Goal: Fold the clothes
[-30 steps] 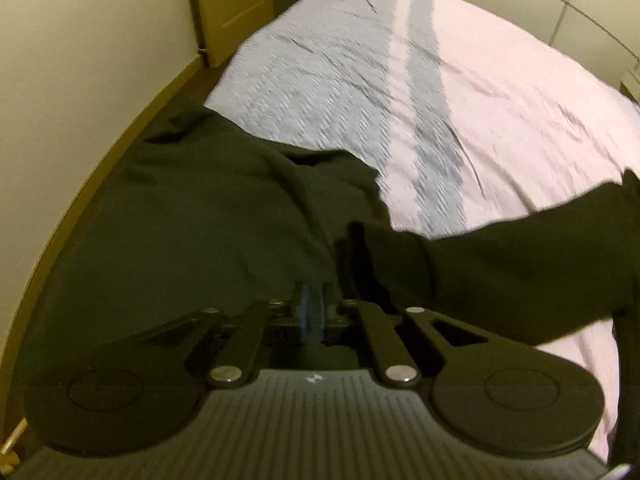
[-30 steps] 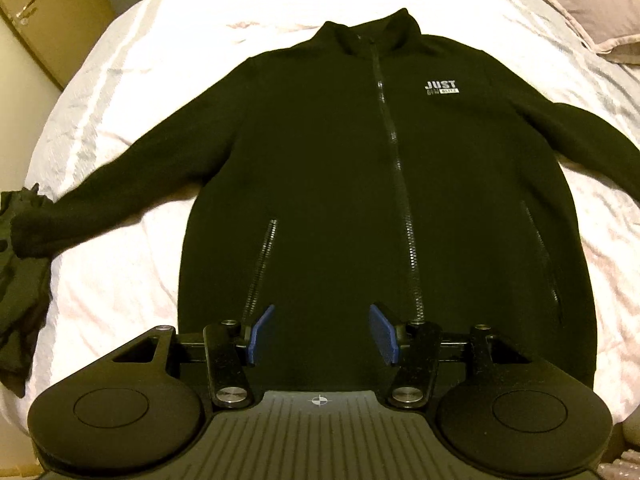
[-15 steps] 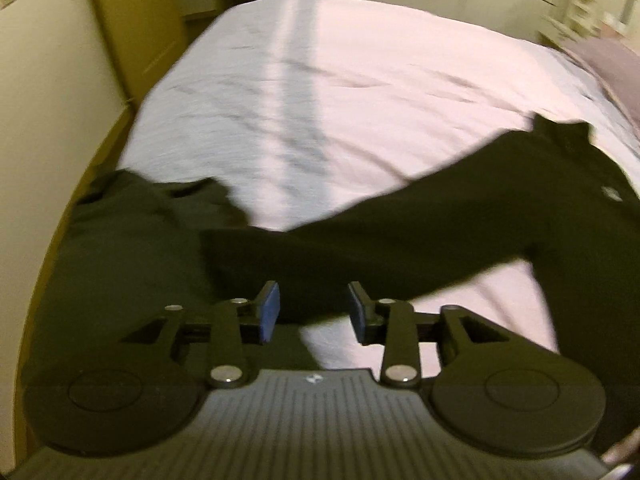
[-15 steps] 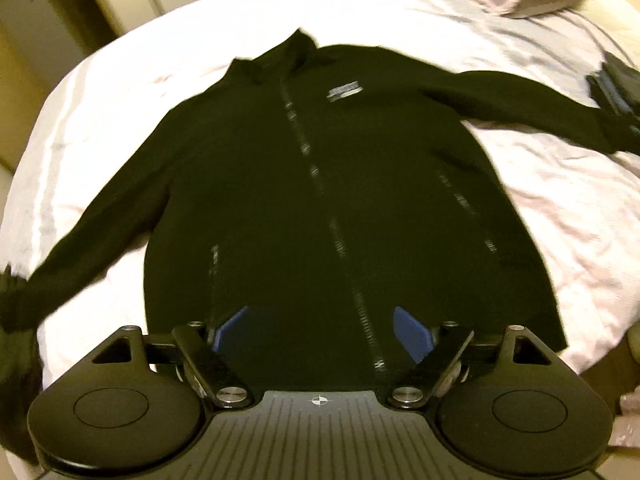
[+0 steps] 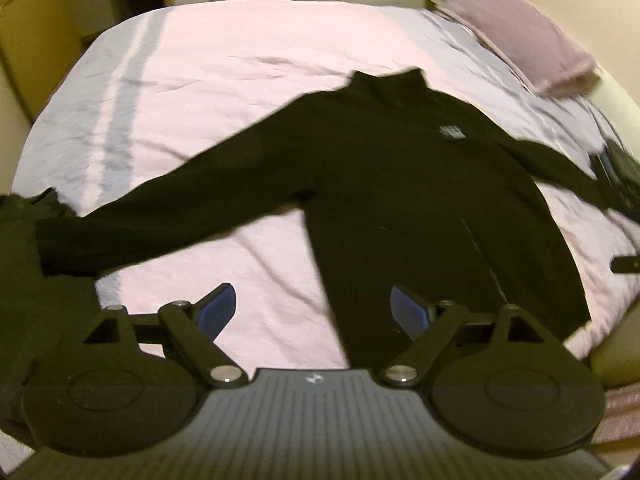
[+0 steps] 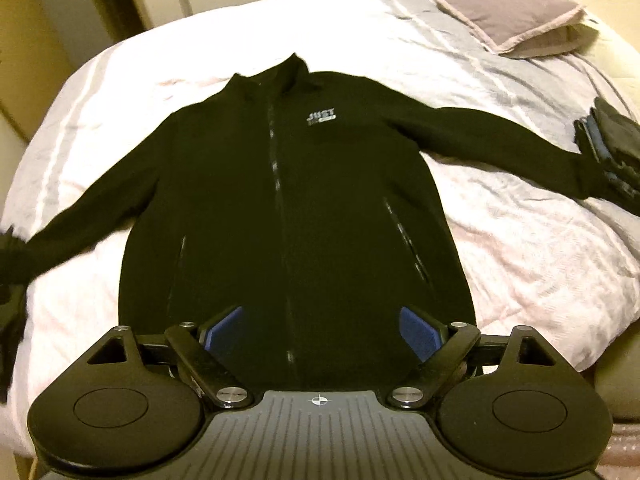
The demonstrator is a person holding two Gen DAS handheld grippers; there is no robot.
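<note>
A black zip-up jacket (image 6: 280, 208) with a white chest logo lies flat and face up on the pale bed (image 6: 520, 248), both sleeves spread out; it also shows in the left wrist view (image 5: 420, 200). My left gripper (image 5: 314, 312) is open and empty above the bed, near the jacket's lower left hem and left sleeve (image 5: 160, 216). My right gripper (image 6: 322, 330) is open and empty, hovering over the jacket's bottom hem at the zipper.
A dark green garment (image 5: 24, 280) lies heaped at the bed's left edge by the left cuff. A stack of folded dark clothes (image 6: 608, 152) sits at the right sleeve's end. A mauve pillow (image 6: 500, 4) lies at the far right. Wardrobe doors stand behind.
My left gripper was shut over the green heap by the cuff, then opened and swung right toward the jacket body. My right gripper opened wider and panned right.
</note>
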